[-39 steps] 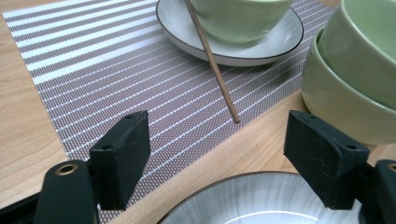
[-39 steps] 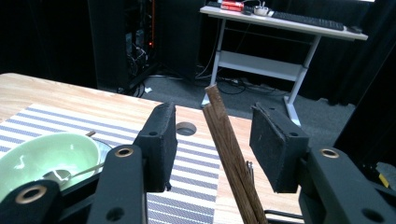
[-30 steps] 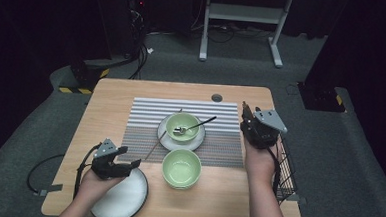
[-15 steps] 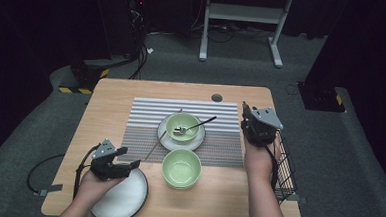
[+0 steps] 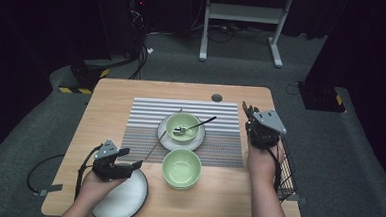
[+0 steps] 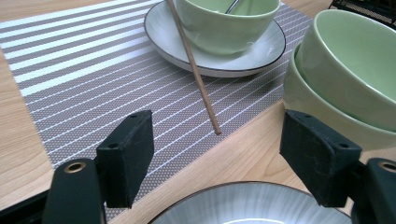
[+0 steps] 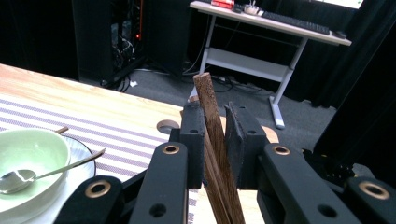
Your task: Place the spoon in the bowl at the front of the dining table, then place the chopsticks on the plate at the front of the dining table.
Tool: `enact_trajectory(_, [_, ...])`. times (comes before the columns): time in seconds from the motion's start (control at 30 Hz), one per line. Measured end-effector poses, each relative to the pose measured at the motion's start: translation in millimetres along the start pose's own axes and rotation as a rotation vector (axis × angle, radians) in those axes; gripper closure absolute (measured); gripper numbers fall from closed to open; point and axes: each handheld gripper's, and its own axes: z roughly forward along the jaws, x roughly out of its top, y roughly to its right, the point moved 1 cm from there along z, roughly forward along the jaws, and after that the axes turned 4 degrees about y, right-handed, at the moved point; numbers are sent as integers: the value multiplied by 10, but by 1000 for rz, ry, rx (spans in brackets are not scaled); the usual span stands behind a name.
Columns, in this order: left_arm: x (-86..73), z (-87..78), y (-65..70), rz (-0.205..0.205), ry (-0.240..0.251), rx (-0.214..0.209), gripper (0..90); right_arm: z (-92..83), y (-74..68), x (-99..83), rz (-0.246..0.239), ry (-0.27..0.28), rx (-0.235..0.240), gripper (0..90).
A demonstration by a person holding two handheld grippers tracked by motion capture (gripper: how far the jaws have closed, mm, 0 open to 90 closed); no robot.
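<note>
My right gripper (image 5: 249, 112) stands upright at the right edge of the striped placemat (image 5: 145, 116). Its jaws have just been closing and now pinch a dark wooden chopstick (image 7: 210, 107) that sticks up between the pads (image 7: 194, 135). My left gripper (image 5: 130, 164) is open over the far rim of a grey plate (image 5: 123, 202) at the front left, with nothing between its jaws. A second chopstick (image 6: 196, 79) leans on the white plate (image 5: 165, 139). That plate carries a green bowl (image 5: 182, 127) with a spoon (image 5: 195, 125) in it.
Stacked green bowls (image 5: 181, 168) sit at the mat's front edge, close to the right of my left gripper (image 6: 222, 158). A black wire basket (image 5: 287, 173) hangs at the table's right edge. A round cable hole (image 5: 216, 97) lies behind the mat.
</note>
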Motion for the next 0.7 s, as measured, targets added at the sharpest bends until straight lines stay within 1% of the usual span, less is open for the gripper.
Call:
enact_trajectory(0.1, [20, 16, 28, -5, 2, -11, 262, -46, 18, 2, -4, 6, -5, 782])
enact_trajectory(0.17, [34, 24, 39, 0, -1, -14, 262, -65, 33, 1, -4, 10, -9, 783])
enact_trajectory(0.23, [49, 23, 29, -6, 5, -19, 262, -84, 39, 4, -5, 15, -14, 787])
enact_trajectory(0.43, [36, 30, 20, -3, 1, -16, 262, -115, 39, 22, -14, 24, -24, 793])
enact_trajectory(0.57, [45, 39, 6, -12, 2, -18, 262, -155, 59, 62, -16, 42, -33, 800])
enact_trajectory(0.7, [61, 56, 17, -3, 1, -22, 262, -217, 83, 120, -17, 62, -38, 806])
